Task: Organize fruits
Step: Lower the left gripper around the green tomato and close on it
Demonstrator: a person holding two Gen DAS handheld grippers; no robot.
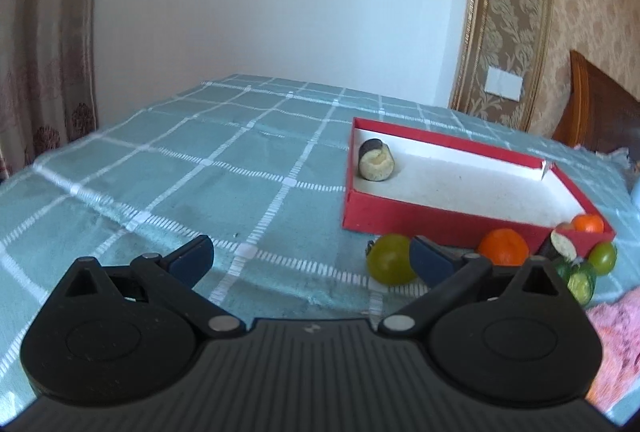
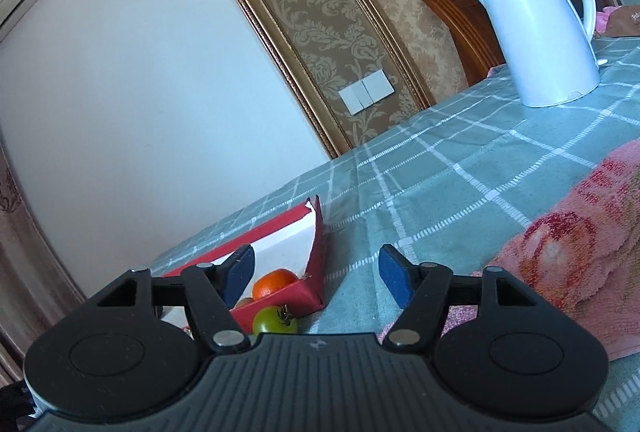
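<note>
On the teal checked tablecloth (image 1: 160, 168) lay a shallow red box (image 1: 440, 222) with a white inside, and the fruit sorting looked only partly done. Inside the box sat a dark-skinned cut piece with a pale face (image 1: 376, 163), tucked into its far left corner, and a small orange fruit (image 1: 587, 223) rested in the near right corner beside what seemed to be one more small fruit, half hidden by the wall.

Outside, just in front of the near wall, several pieces waited. A large green fruit (image 1: 390, 259) lay on the cloth, partly behind the blue pad of the left tool's right finger. A bigger orange (image 1: 504, 247) sat close against the wall, with a second dark cut piece (image 1: 562, 244), a green tomato (image 1: 602, 258) and a sliced cucumber-like chunk (image 1: 580, 282) clustered to its right.

The left gripper (image 1: 312, 252) was spread wide and held nothing, low over the cloth with the green fruit just beside its right finger. The right gripper (image 2: 316, 272) was likewise released and empty; its view showed the box corner, the boxed orange and the green tomato near its left finger. A white electric kettle (image 2: 536, 20) stood well apart at the far side, and a pink towel (image 2: 580, 244) lay near the right edge.

By my reckoning about five pieces remained to be moved, so the task was roughly a third finished.
</note>
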